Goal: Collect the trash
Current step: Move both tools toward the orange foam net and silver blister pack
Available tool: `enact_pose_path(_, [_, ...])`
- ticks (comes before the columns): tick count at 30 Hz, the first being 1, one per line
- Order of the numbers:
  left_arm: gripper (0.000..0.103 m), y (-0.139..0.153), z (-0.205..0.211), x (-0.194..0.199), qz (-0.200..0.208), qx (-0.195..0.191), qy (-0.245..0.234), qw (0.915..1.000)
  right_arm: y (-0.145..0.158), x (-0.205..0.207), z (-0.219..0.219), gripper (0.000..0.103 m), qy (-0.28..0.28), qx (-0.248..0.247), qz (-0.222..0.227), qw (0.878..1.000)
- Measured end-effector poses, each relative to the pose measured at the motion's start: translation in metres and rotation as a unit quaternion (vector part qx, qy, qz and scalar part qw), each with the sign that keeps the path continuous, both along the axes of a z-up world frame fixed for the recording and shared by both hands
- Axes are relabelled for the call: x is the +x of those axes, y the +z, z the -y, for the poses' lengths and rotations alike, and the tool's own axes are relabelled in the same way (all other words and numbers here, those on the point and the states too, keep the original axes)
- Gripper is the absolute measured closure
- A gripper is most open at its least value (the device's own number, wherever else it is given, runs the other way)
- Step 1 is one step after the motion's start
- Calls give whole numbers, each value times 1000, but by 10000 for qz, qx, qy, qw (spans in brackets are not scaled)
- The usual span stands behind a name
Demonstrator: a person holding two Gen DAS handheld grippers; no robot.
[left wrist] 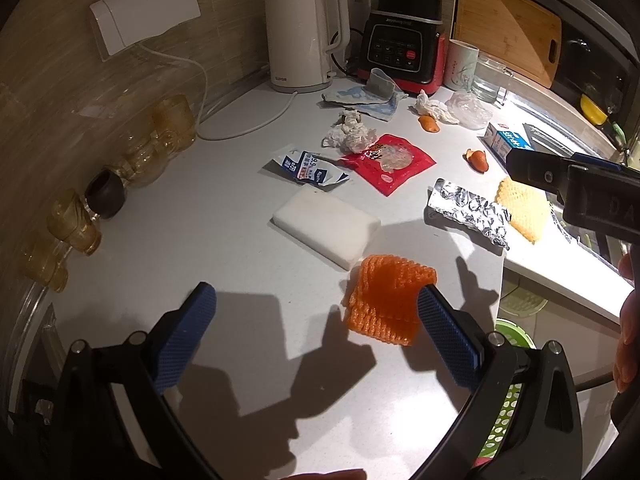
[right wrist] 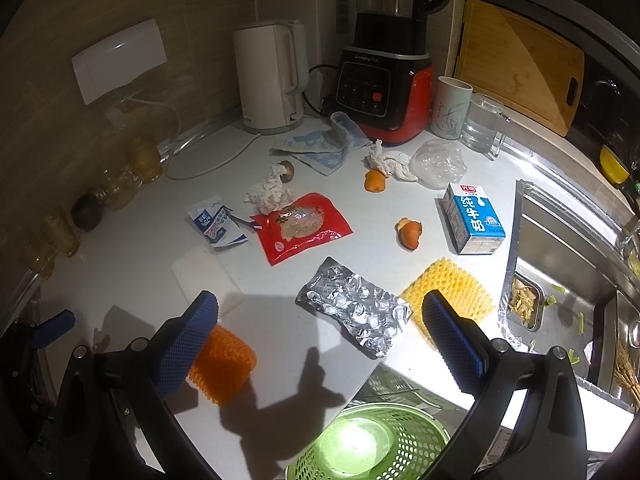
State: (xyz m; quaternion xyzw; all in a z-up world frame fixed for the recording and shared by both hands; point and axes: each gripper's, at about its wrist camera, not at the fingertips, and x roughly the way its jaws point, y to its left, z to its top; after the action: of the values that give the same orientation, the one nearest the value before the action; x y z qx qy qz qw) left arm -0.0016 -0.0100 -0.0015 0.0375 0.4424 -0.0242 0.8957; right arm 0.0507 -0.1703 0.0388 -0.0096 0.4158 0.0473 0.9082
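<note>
Hovering over the counter (left wrist: 240,360) with fingers spread and empty, the left gripper (left wrist: 316,332) has the orange net (left wrist: 384,300) touching its right finger, while the right gripper (right wrist: 320,340), also spread, frames the foil (right wrist: 356,308).

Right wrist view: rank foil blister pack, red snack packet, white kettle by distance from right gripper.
From the right gripper:
1. foil blister pack, just ahead between the fingers
2. red snack packet, mid-counter, slightly left
3. white kettle, back by the wall
</note>
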Motion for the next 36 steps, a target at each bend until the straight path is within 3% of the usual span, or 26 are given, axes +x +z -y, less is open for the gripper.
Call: enact_pose_path(36, [6, -4, 2, -1, -38, -13, -82, 10000, -5, 0, 5, 2, -51, -46, -27, 10000])
